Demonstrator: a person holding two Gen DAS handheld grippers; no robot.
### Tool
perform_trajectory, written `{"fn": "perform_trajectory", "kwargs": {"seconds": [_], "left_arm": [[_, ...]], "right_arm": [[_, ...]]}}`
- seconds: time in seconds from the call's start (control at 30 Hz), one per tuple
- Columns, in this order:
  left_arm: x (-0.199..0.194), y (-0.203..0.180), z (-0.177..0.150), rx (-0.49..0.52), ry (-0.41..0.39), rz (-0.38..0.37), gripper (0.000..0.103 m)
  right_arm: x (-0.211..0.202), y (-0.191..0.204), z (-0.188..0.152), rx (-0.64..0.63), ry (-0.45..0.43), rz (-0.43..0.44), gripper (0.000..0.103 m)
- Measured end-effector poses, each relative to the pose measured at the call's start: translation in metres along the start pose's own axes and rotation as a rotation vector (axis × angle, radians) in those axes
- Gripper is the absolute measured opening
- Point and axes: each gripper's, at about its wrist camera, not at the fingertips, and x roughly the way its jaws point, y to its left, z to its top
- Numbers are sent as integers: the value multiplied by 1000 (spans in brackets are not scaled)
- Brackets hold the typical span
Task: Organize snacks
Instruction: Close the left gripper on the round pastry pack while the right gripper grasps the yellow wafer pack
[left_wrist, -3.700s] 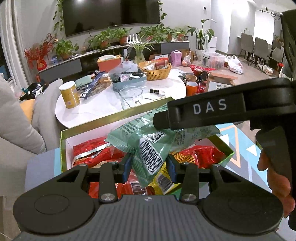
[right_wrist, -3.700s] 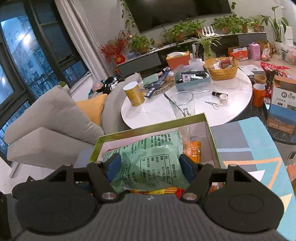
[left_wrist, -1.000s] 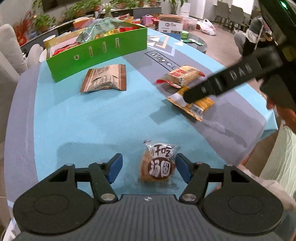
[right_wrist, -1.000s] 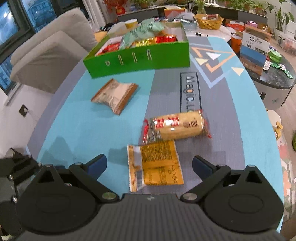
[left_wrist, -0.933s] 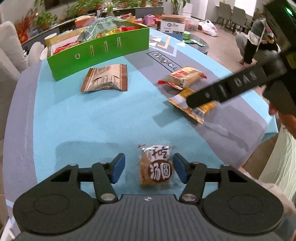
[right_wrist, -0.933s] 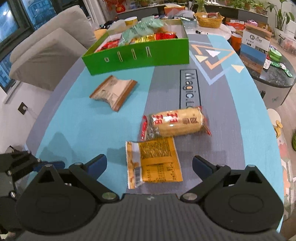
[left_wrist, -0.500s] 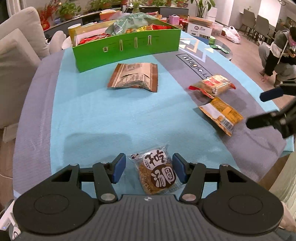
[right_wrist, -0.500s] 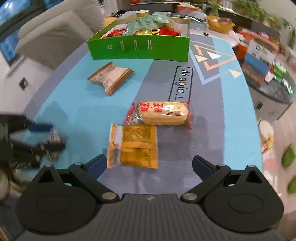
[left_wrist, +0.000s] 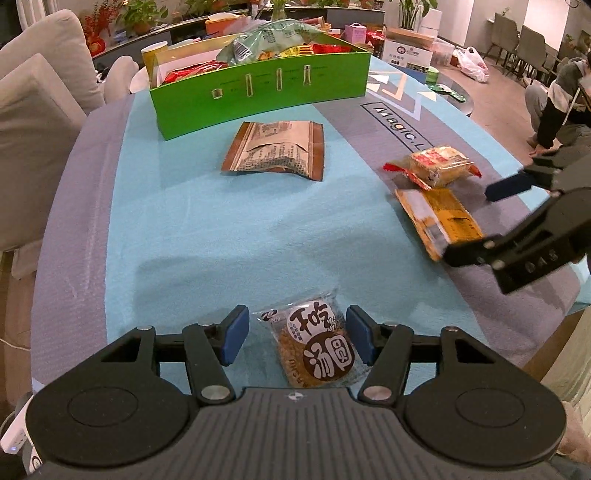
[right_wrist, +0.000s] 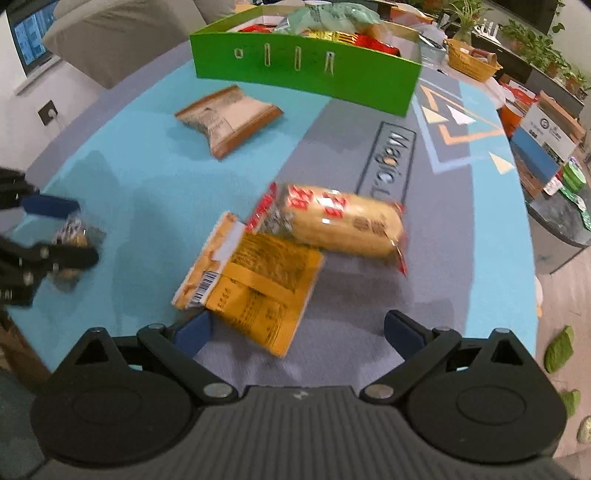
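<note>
A small round cookie packet (left_wrist: 314, 350) lies on the blue tablecloth between the jaws of my left gripper (left_wrist: 295, 334), which is open around it; it also shows in the right wrist view (right_wrist: 70, 236). My right gripper (right_wrist: 295, 332) is wide open just in front of a flat orange packet (right_wrist: 255, 280), with a yellow-and-red bread packet (right_wrist: 343, 221) behind it. A brown flat packet (left_wrist: 277, 151) lies nearer the green box (left_wrist: 266, 88), which is filled with snack bags. The right gripper shows at the right of the left wrist view (left_wrist: 517, 218).
The table edge runs close below both grippers. A grey sofa (left_wrist: 33, 110) stands to the left. A white round table (right_wrist: 476, 62) with a basket and clutter stands behind the box. A person (left_wrist: 561, 99) crouches at the far right.
My left gripper has moved a little closer to the cookie packet. My right gripper has swung left and lower toward the orange packet, which now lies just ahead of its jaws.
</note>
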Motion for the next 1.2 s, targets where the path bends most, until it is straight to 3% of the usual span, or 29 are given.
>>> {"fn": "perform_trajectory", "kwargs": {"seconds": [0.57,0.93,1.2], "left_arm": [[5,16,4,-82,20,56,58],[-22,24,5,-259,42,64,63],[-19,21,1,-299,78,73,63]], "right_arm": [[16,11,31,7,-76,35,69],[8,10,36,123,-66,91,64],[-1,16,37,140,-97,108,64]]}}
